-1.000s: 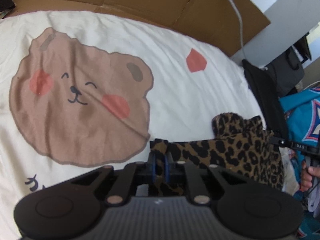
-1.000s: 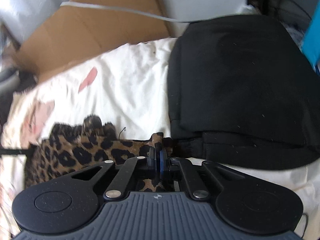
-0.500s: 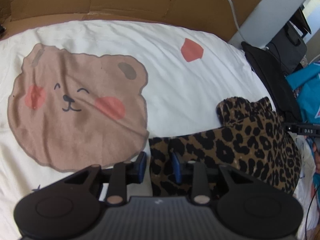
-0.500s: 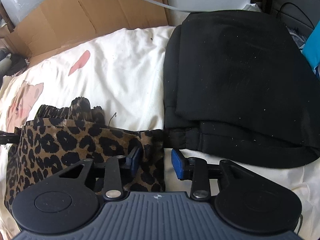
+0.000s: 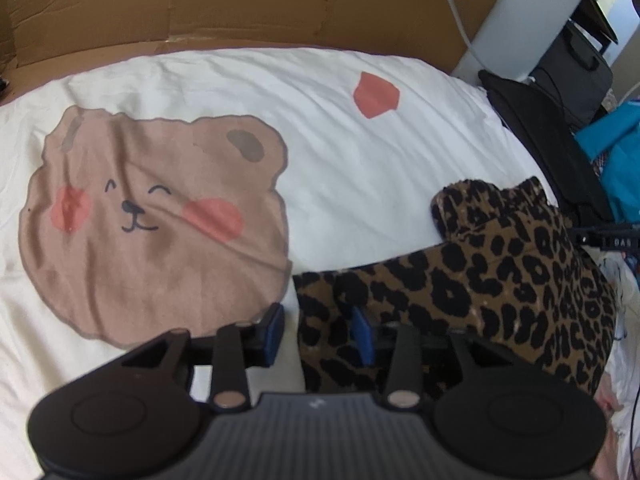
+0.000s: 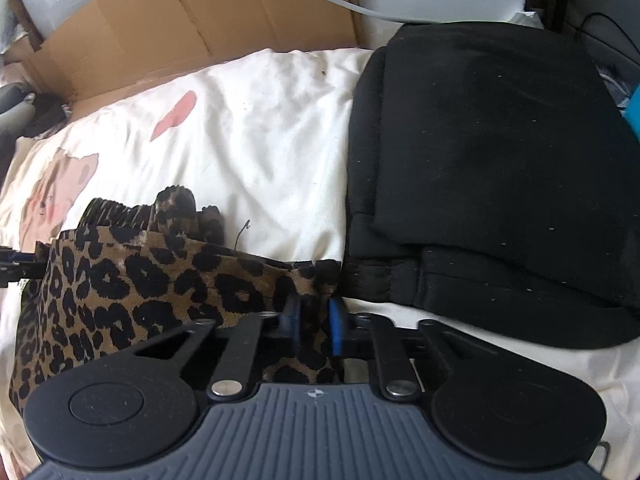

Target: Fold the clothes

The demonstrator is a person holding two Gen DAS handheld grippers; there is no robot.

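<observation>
My left hand-held gripper [image 5: 318, 334] is spread wide, its 2 blue pads straddling the near-left corner of the leopard-print garment [image 5: 500, 276]; the right pad sits against the cloth, the left pad is over bare sheet, and nothing is clamped. My right hand-held gripper [image 6: 314, 322] has its pads much closer together, with the garment's near-right corner lying between them. The gap is narrow, but I cannot tell from this view whether the pads are pinching the cloth or only flanking it.

The leopard-print garment [image 6: 132, 292] lies on the bed as a compact, doubled-up bundle stretched between my 2 grippers, with a ribbed cuff or hem poking out at its far edge. It rests on the white bear-print bed sheet [image 5: 224, 92], just right of the printed bear face [image 5: 156, 220]. Touching or nearly touching its right end is a black garment [image 6: 492, 152], already lying flat in layered folds.

My judgement: the leopard piece shows at least 1 fold in it and looks close to a finished shape, though its far edge is lumpy. Whether another fold is due, or only a tidy and a set-down, these views do not settle.
</observation>
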